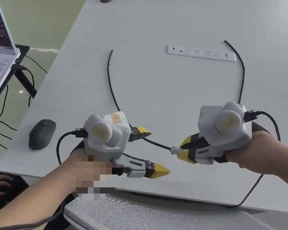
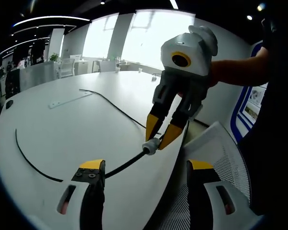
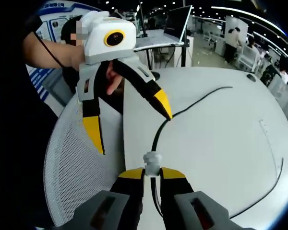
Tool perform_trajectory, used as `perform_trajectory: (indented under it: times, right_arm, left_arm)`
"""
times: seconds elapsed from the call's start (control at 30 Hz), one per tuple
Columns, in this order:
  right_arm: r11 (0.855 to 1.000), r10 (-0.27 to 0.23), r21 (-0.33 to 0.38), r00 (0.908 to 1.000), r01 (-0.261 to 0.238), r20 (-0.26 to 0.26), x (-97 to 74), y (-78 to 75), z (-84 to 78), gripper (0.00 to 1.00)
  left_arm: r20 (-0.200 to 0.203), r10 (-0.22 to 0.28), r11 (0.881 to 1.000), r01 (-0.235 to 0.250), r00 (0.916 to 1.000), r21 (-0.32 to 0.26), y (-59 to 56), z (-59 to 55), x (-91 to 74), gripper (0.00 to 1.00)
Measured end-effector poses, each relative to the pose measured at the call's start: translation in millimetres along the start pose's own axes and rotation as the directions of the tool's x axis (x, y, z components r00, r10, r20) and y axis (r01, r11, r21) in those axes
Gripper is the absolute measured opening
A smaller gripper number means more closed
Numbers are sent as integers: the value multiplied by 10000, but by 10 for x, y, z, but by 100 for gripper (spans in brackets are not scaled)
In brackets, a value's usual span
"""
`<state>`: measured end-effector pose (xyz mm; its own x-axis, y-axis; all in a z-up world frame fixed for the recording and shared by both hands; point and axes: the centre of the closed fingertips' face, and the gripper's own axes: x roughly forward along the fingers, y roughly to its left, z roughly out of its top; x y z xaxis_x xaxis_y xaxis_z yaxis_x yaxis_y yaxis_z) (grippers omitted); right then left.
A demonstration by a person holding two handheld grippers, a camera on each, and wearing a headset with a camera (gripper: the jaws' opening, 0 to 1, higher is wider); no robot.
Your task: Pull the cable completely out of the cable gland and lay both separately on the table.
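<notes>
The right hand-held gripper (image 1: 183, 148) was clenched on the small white cable gland (image 1: 174, 150). It held the gland over the desk (image 1: 182, 96), well on the near side of the power strip (image 1: 200, 53). The black cable (image 1: 109, 76) left the gland and passed between the spread, empty jaws of the left hand-held gripper (image 1: 152, 150). From there it curved away toward the power strip's left end.

The left jaws could probably close beside the thin cable and miss it. A sharp tug might slip the tiny gland from its grip and drop it off the desk.

How much cable sat behind the gland was hidden between the right jaws. A second black line by the power strip's right end could not be identified.
</notes>
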<state>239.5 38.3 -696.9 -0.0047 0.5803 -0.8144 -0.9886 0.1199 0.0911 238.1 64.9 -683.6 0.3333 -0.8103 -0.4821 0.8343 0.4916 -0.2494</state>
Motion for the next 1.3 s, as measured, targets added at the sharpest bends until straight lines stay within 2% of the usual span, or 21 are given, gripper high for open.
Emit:
perform_trajectory:
  times: [0.2, 0.37, 0.57, 0.9, 1.0, 1.1, 1.3]
  right_arm:
    - [9988, 52, -477, 9999, -58, -127, -57, 30, -4, 6]
    - [9960, 211, -865, 9997, -221, -118, -87, 65, 25, 6]
    - [9927, 332, -1154, 9992, -358, -244, -90, 99, 5, 6]
    - [9825, 339, -1829, 9993, -365, -169, -127, 111, -3, 6]
    - [9821, 260, -1864, 9996, -276, -113, -135, 95, 7, 6]
    - [9811, 288, -1913, 9995, -302, -101, -137, 99, 4, 6]
    - [9751, 293, -2199, 9996, -279, 30, -153, 118, 25, 6]
  left_arm:
    - [-2, -170, 9997, 170, 9999, 178, -28, 53, 79, 63]
    - [258, -712, 9963, 699, 9971, 494, -96, 139, 139, 55]
    - [65, -940, 9924, 931, 9956, 802, -110, 115, 181, 49]
    - [163, -1247, 9879, 1226, 9921, 952, -151, 124, 208, 41]
    - [-31, -1266, 9849, 1261, 9920, 1185, -149, 98, 219, 38]
    - [130, -1352, 9846, 1329, 9907, 1133, -160, 131, 218, 34]
    - [63, -1523, 9814, 1505, 9883, 1190, -171, 123, 238, 30]
